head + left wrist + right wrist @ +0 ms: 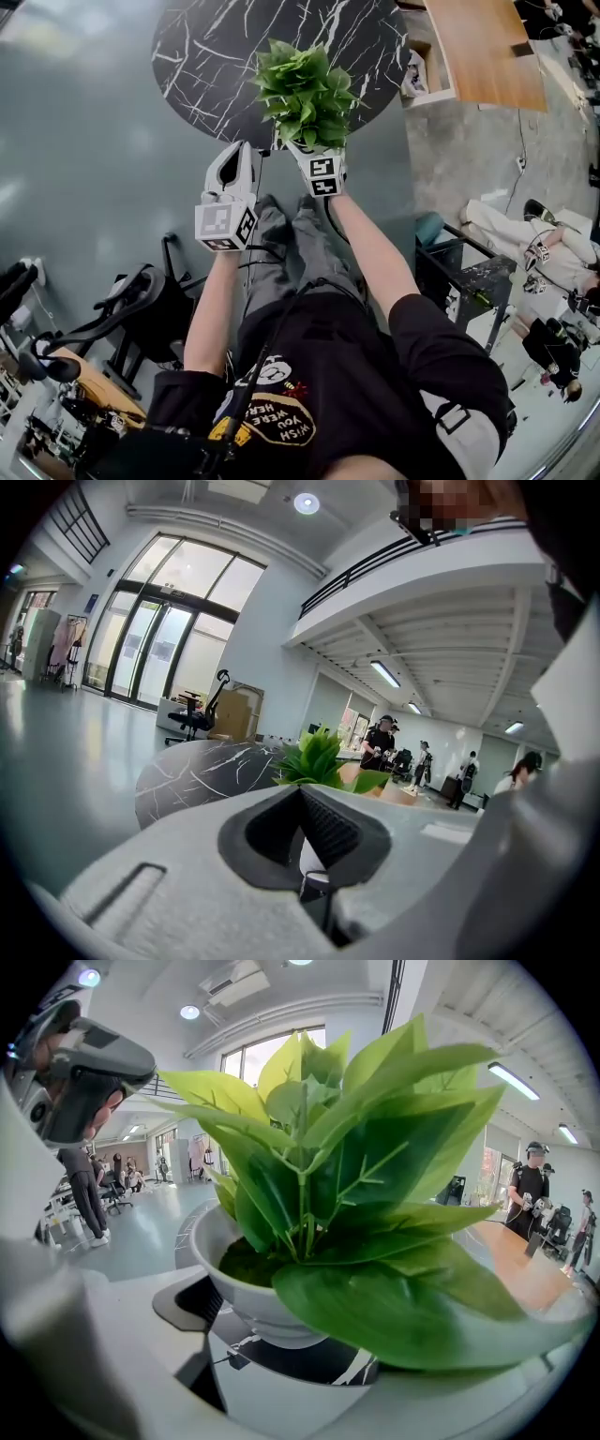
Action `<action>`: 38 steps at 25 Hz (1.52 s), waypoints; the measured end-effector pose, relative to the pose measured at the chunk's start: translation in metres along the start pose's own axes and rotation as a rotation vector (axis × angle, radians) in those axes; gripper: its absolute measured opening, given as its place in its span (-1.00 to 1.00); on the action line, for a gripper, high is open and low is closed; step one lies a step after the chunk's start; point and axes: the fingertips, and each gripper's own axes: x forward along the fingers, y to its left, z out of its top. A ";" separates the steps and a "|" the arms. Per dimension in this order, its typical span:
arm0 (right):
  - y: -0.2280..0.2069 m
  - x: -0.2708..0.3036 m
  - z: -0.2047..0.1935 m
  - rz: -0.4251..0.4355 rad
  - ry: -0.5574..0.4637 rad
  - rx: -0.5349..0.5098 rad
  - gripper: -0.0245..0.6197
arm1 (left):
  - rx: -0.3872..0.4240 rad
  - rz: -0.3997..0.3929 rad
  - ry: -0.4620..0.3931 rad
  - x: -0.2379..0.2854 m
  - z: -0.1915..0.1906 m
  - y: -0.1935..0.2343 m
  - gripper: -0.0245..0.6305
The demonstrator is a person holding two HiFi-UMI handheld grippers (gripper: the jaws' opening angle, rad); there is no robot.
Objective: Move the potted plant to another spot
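Left gripper [302, 803], jaws together on nothing, idles off the near edge of the table [216, 56]. Right gripper [322, 169] clamps the potted plant [307, 94] by its pot [253, 1288], upright at that edge, probably so the soil stays in.

1. Reads as a large open workspace or lab hall rather than a home, with a polished grey floor [75, 141] spreading wide.
2. Fronted by a tall glazed entrance wall [159, 639], with a railed mezzanine [412, 569] and ceiling strip lights [384, 674] overhead.
3. Furnished with a wheeled office chair [195, 719], a round black marble-look table [206, 56] and a long wooden table [483, 47].
4. Peopled by standing figures [380, 742] in the background, plus a person in headgear [531, 1194].
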 end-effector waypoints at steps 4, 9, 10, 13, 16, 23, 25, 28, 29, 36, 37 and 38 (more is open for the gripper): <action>-0.004 -0.004 -0.006 0.008 0.009 -0.009 0.63 | 0.010 -0.014 0.011 -0.004 -0.005 -0.011 -0.92; 0.001 -0.033 -0.025 0.034 0.050 0.026 0.63 | 0.016 -0.021 0.030 -0.007 -0.011 -0.018 -0.92; 0.006 -0.047 -0.027 0.052 0.063 0.031 0.62 | 0.019 -0.027 0.035 -0.009 -0.011 -0.022 -0.92; 0.029 -0.113 -0.019 0.105 0.065 0.067 0.12 | 0.016 -0.045 0.063 -0.032 -0.009 -0.043 -0.92; 0.038 -0.184 0.031 0.100 -0.018 0.155 -0.79 | 0.067 -0.081 0.081 -0.058 0.004 -0.072 -0.92; 0.041 -0.252 0.110 0.090 -0.131 0.175 -0.92 | 0.167 -0.119 0.076 -0.086 0.016 -0.110 -0.92; 0.035 -0.258 0.124 0.067 -0.158 0.180 -0.92 | 0.166 -0.128 0.060 -0.086 0.022 -0.117 -0.92; 0.027 -0.259 0.149 0.057 -0.198 0.183 -0.92 | 0.179 -0.137 0.019 -0.078 0.042 -0.125 -0.92; 0.026 -0.262 0.155 0.057 -0.211 0.181 -0.92 | 0.187 -0.139 0.006 -0.077 0.047 -0.129 -0.92; 0.023 -0.275 0.165 0.042 -0.239 0.173 -0.92 | 0.203 -0.137 -0.006 -0.077 0.056 -0.140 -0.92; 0.022 -0.276 0.165 0.040 -0.239 0.175 -0.92 | 0.202 -0.136 -0.004 -0.077 0.056 -0.141 -0.92; 0.022 -0.276 0.164 0.040 -0.237 0.176 -0.92 | 0.201 -0.134 -0.004 -0.077 0.056 -0.142 -0.92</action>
